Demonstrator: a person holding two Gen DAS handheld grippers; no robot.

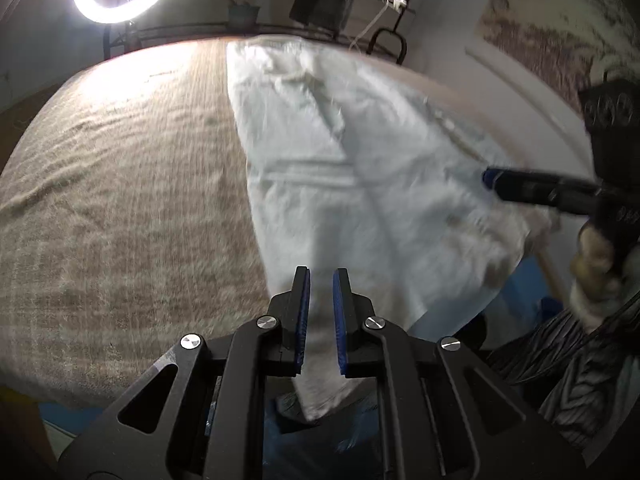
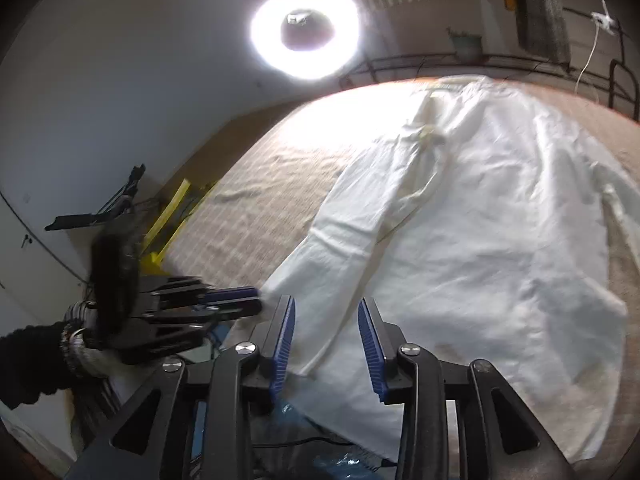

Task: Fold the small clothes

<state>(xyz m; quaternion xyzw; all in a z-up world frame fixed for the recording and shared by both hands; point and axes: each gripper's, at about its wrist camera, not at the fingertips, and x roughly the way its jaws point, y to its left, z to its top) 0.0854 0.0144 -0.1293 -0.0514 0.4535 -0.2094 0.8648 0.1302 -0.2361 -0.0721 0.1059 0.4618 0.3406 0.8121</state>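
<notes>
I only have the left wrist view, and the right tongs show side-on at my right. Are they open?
Observer: Yes. The right tongs stand wide apart over the near edge of the white cloth garment.
Operator: Is there cloth in the gap?
Observer: White cloth fills it, and a long narrow panel ends by one blue pad.
Operator: How do my tongs look from there?
Observer: The left tongs meet the garment's near corner, just off the beige woven table cover.
</notes>
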